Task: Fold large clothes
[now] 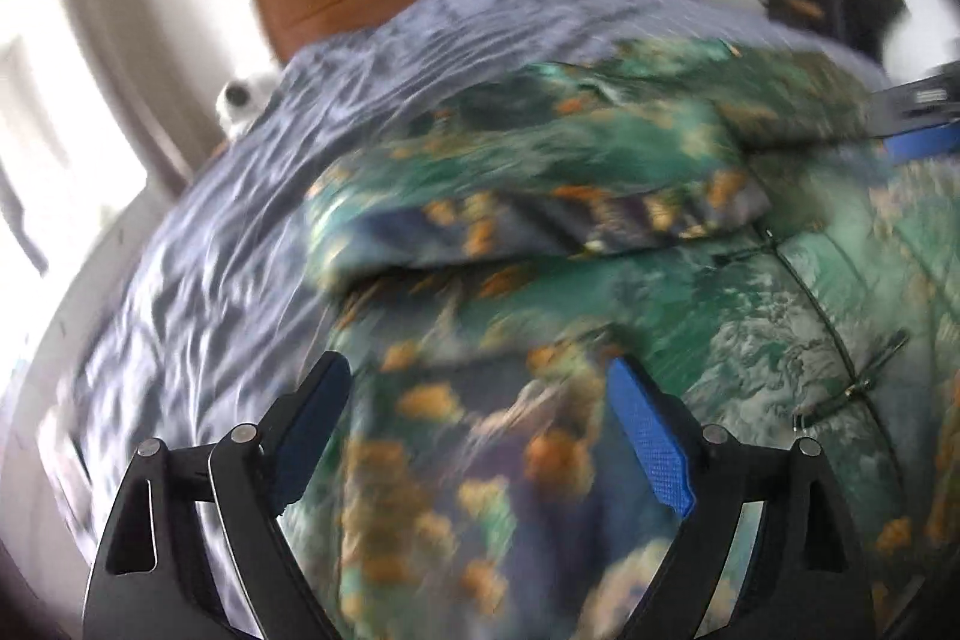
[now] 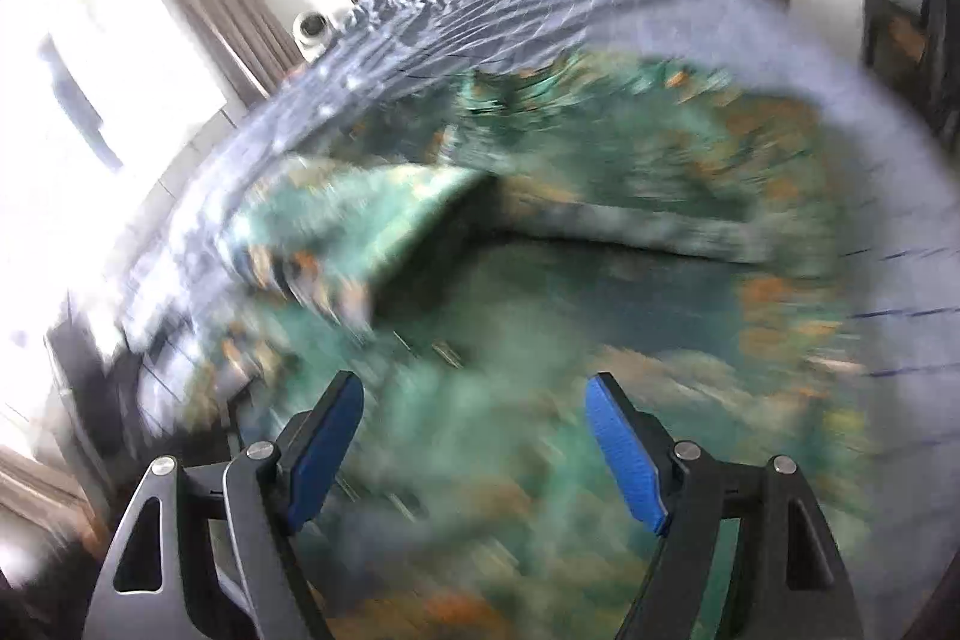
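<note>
With the left gripper [image 1: 480, 388] and right gripper [image 2: 474, 400] both spread and empty above the patterned garment [image 1: 600, 232], apparently part-folded under blur, pinch matching edges, then fold evenly.

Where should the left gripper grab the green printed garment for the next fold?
Probably the folded flap's near-left corner on the green printed garment. That edge lifts off the layer below, leaving a shadowed gap. The left gripper is open above the cloth; come in from the left, low over the blue bedspread.
</note>
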Action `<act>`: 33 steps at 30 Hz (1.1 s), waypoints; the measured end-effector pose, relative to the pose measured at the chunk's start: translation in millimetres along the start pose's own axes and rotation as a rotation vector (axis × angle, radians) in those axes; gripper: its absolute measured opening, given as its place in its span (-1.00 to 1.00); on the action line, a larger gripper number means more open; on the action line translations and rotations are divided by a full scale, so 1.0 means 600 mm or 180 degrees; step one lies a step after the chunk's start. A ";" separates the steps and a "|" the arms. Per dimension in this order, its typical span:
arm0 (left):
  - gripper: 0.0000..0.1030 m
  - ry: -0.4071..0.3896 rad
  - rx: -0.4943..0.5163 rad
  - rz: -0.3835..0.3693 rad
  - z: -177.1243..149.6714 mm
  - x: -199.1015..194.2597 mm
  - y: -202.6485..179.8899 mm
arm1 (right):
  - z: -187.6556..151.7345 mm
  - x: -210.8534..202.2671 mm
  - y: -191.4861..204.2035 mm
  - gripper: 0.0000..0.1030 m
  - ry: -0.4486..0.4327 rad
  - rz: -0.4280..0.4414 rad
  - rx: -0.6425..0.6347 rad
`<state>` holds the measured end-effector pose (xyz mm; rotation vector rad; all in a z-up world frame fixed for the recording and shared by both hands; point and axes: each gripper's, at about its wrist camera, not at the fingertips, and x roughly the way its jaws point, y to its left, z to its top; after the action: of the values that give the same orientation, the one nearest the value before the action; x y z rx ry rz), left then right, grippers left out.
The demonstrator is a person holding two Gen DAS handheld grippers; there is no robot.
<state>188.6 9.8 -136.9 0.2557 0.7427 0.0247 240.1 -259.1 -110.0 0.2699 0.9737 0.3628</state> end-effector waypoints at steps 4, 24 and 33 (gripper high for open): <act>0.73 0.0035 -0.0378 -0.0070 -0.029 -0.024 0.045 | 0.066 0.110 -0.005 0.52 0.0138 0.0170 0.0334; 0.73 0.0281 -0.1015 -0.0241 -0.059 -0.013 0.132 | 0.270 0.230 0.053 -0.70 -0.0016 -0.0621 -0.0552; 0.74 0.0320 -0.0681 -0.0423 0.032 0.034 0.141 | 0.238 0.193 0.039 0.06 -0.0176 -0.0934 -0.0784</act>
<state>222.4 89.7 -116.9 0.0008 0.8488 -0.0093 415.2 -198.0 -111.6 -0.0868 0.8891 0.2018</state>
